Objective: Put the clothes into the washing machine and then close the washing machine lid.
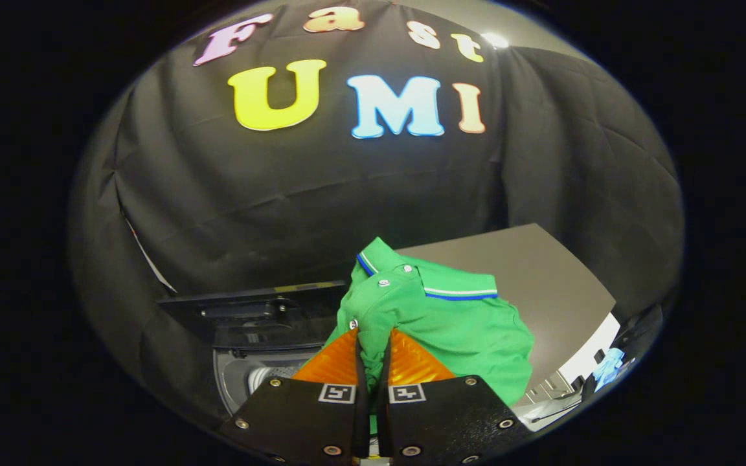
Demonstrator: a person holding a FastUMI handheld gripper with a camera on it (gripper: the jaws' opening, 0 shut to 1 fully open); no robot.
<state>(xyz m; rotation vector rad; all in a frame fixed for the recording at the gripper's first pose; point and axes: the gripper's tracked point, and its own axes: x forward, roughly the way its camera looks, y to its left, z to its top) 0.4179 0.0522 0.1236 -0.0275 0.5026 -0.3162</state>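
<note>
1. Gripper [373, 343]: fingers nearly together, pinching a fold of green cloth between them; both pads press on the fabric. A square marker sits on each finger base.
2. Shirt [451, 317]: green polo with a white-and-blue striped collar edge and a buttoned placket showing two snaps. It hangs from the gripper, bunched, spreading ahead of the fingers and off to their right. A strip of the cloth also shows low in the narrow gap between the fingers. The collar stands uppermost, just beyond the fingertips.
3. Washer [263, 362]: top-loading, to the left of the fingers and below the shirt. Its opening is uncovered, with a pale drum rim and perforated inner wall in view.
4. Lid [256, 304]: dark, raised open, standing behind the opening and against the cloth wall. The shirt's left edge overlaps its right end.
5. Worktop [541, 278]: grey flat surface behind and to the right of the shirt, partly covered by it.
6. Blue item [608, 366]: small, far right beyond the worktop's edge; too blurred to identify.
</note>
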